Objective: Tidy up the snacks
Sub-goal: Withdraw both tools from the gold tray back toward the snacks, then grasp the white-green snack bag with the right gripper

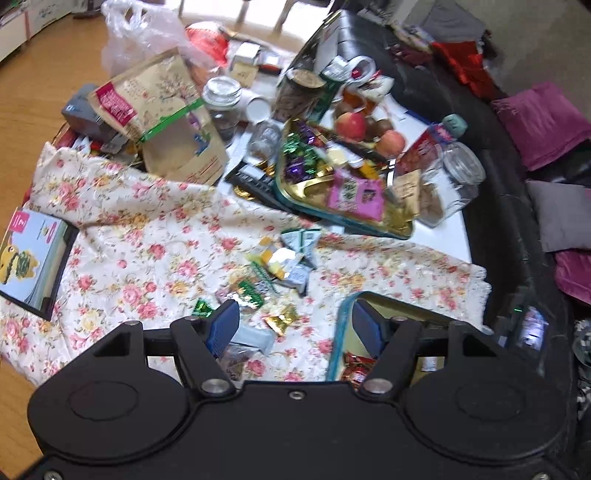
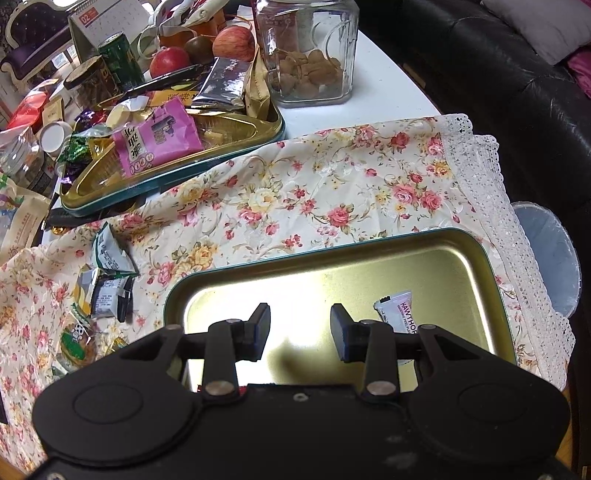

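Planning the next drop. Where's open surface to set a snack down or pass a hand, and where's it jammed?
Free: the gold floor of the near tin, bare except one white sachet; the floral cloth between that tin and the far tin. Crowded: the wrapper pile mid-cloth, the heaped far tin, and the bags, jars and fruit behind it.

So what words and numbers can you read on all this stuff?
"HAWTHOR", cut off by the fingers: white sachet in the near tin.
"02": calendar at the back.
Pink packet in the far tin: large Chinese characters, too blurred to read for sure.
Grey-green wrappers on the floral cloth: small print, unreadable.
Brown bags, booklet: too blurred.
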The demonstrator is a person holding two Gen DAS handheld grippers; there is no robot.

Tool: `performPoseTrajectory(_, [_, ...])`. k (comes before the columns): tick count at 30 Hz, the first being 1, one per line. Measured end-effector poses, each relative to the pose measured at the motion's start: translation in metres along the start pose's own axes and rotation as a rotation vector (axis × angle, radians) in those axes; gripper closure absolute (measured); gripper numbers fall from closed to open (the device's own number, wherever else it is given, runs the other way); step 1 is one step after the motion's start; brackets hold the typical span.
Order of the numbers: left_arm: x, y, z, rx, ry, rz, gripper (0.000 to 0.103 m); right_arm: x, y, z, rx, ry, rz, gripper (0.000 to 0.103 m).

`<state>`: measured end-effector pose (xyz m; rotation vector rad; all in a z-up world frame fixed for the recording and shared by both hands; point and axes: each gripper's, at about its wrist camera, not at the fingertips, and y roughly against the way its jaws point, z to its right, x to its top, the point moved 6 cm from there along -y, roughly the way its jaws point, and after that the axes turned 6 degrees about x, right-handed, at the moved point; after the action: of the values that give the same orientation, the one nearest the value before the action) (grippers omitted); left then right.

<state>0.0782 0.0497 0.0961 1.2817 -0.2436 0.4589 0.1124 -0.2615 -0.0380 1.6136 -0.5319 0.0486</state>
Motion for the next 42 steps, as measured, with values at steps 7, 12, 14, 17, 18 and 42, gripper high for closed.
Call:
performPoseTrajectory(7, [0.007,-0.001,-0.003,-0.022,0.046,-0.015,0.031,0.001,-0.001,-0.009,0.009,0.005,0.0,0.066])
performPoseTrajectory(12, [0.009,-0.001,-0.013,-0.002,0.072,0.005,0.031,-0.002,-0.002,-0.025,0.031,0.035,-0.005,0.066])
performPoseTrajectory(14, [0.011,0.0,-0.017,0.002,0.081,0.015,0.031,-0.003,-0.002,-0.033,0.037,0.05,-0.002,0.066])
performPoseTrajectory(17, [0.013,0.001,-0.017,0.008,0.067,0.027,0.031,-0.004,-0.003,-0.045,0.052,0.068,0.004,0.066])
performPoseTrajectory(18, [0.013,0.0,-0.017,0.011,0.056,0.031,0.031,-0.003,-0.004,-0.049,0.06,0.072,0.007,0.066])
performPoseTrajectory(42, [0.02,-0.059,-0.057,0.174,-0.155,0.194,0.025,0.019,-0.023,-0.162,0.192,0.144,0.175,0.055])
